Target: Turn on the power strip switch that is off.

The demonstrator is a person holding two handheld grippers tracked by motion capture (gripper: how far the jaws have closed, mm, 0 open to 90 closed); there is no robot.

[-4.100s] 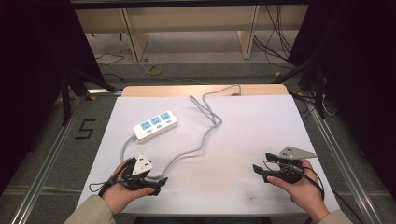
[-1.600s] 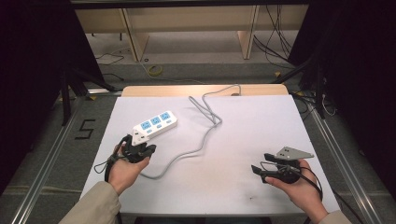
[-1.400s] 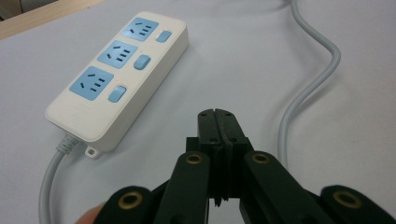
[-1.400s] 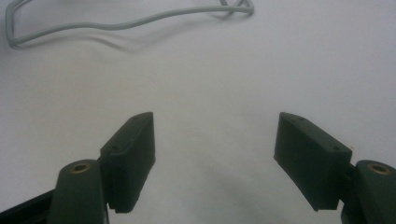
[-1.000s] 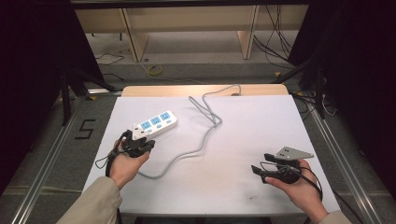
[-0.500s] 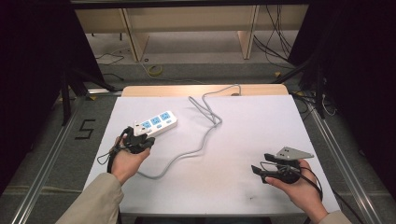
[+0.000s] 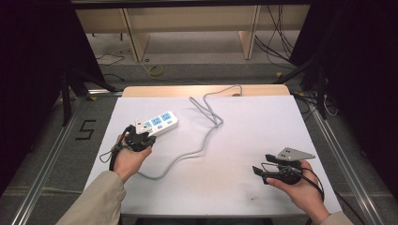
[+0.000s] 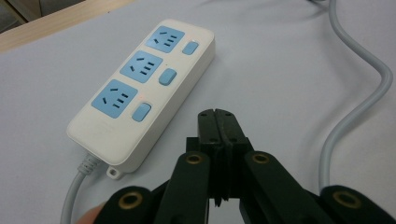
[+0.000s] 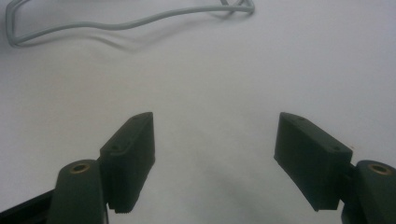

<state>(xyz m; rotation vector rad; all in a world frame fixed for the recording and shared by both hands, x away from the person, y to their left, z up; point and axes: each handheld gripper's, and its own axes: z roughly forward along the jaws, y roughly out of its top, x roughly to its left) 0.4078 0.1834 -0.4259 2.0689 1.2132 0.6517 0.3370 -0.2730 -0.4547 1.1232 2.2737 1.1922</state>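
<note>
On the white table sheet [image 7: 244, 140]: a white power strip [image 7: 157, 123] with three blue sockets is lying flat at the left, its grey cable [image 7: 206, 112] snaking off toward the far edge.
Left gripper [image 8: 218, 122]: it is being held just beside the strip's near long edge, jaws pressed fully together with nothing between them; in the high view [image 7: 139, 137] it is sitting at the strip's cord end.
Right gripper [image 9: 212, 154]: it is being held low over bare sheet at the near right [image 7: 263, 171], jaws spread wide and empty, well apart from the strip.
Rocker switches: the nearest blue switch [image 8: 141, 112] is lying closest to the closed tips, so a press with the tip is judged to be the step being prepared.
Handling: the strip is judged to be a light, rigid plastic shell with smooth, slippery sides, likely to skate on the sheet if pushed sideways.
Where to take hold: the long side walls are being offered for a pinch across the width; the stiff cable is better left alone, since it would drag the body.
</note>
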